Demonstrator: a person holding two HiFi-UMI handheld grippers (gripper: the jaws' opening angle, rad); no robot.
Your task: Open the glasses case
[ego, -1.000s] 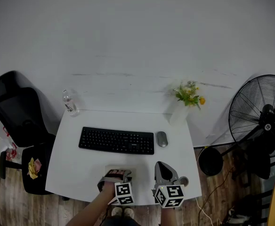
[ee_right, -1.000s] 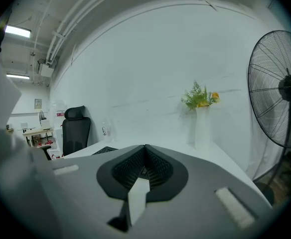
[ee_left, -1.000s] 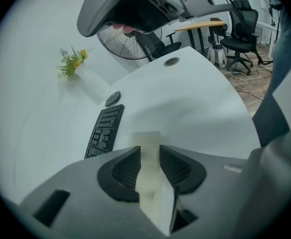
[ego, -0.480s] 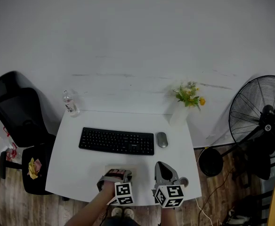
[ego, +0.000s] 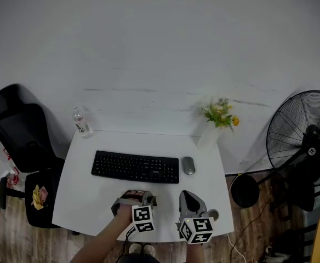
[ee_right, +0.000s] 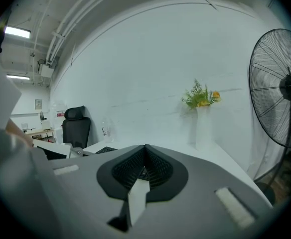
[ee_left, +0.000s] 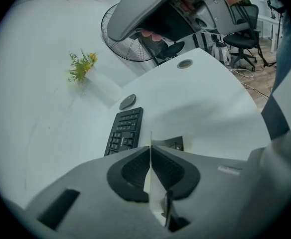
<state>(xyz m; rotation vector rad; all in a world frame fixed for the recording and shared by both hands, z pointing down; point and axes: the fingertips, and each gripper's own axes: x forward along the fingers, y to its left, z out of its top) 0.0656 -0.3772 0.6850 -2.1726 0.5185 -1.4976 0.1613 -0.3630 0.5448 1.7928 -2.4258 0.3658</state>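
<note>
While a white desk (ego: 83,201) fills the middle, a standing fan (ego: 308,141) and an office chair (ego: 17,127) flank it, and it bears a black keyboard (ego: 136,166) and a mouse (ego: 188,165). The left gripper (ee_left: 150,156), its jaws just closing, pinches the thin white lid edge of the glasses case (ee_left: 168,144), which sits just in front of the keyboard with its dark inside showing. The right gripper (ee_right: 145,156) has its jaws together and holds nothing.

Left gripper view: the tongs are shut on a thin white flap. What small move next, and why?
Probably ease the left tongs upward and back to swing the flap open. Their jaws have just been closing and now pinch that flap, and the glasses case shows only a narrow dark opening behind it.
</note>
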